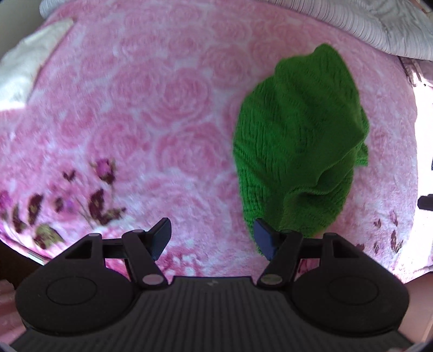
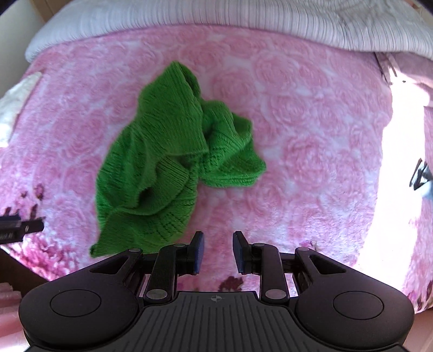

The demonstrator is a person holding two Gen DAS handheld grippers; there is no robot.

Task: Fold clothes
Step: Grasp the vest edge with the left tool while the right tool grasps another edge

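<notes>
A crumpled green knitted garment (image 1: 297, 140) lies in a heap on a pink rose-patterned blanket (image 1: 162, 103). In the left wrist view it sits to the right, its near edge reaching the right finger. My left gripper (image 1: 212, 238) points down at the blanket, open wide, nothing between its fingers. In the right wrist view the garment (image 2: 167, 151) lies left of centre, its lower corner just left of my right gripper (image 2: 216, 251). That gripper hangs over bare blanket (image 2: 297, 162), jaws partly apart, holding nothing.
A grey-white striped quilt (image 2: 243, 19) runs along the bed's far edge. A white cloth (image 1: 24, 70) lies at the far left. Dark purple flower prints (image 1: 89, 195) mark the blanket's near side. A bright sunlit strip (image 2: 392, 189) covers the right edge. The other gripper's tip (image 2: 19, 227) shows at left.
</notes>
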